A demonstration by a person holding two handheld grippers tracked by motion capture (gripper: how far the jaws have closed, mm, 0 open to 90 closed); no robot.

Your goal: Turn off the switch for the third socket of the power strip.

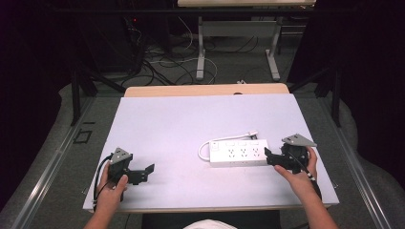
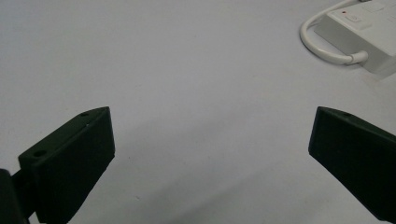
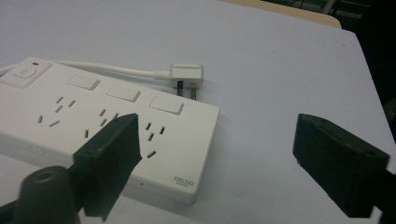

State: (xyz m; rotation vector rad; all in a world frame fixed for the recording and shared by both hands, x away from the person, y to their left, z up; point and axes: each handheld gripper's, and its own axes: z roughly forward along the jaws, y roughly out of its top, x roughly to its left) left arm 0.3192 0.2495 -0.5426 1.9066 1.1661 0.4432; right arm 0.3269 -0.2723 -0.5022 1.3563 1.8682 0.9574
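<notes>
Right gripper [image 3: 215, 154], jaws spread, over the power strip's [image 3: 107, 116] end; left gripper [image 2: 210, 158] likewise spread, low over bare table [image 2: 187, 70].

A white desk [image 1: 167, 124] carries a white power strip [image 1: 239, 152] lying flat toward its near right, with the strip's cable [image 1: 204, 150] and plug [image 1: 250, 134] resting beside it.

One white power strip [image 1: 239, 152] lies just beside the right gripper [image 1: 268, 157], well apart from the left gripper [image 1: 149, 170]; it carries three socket groups, three blank rocker switches, one round power button; one plug [image 3: 187, 74] on one cord beyond the strip; two grippers in all.
</notes>
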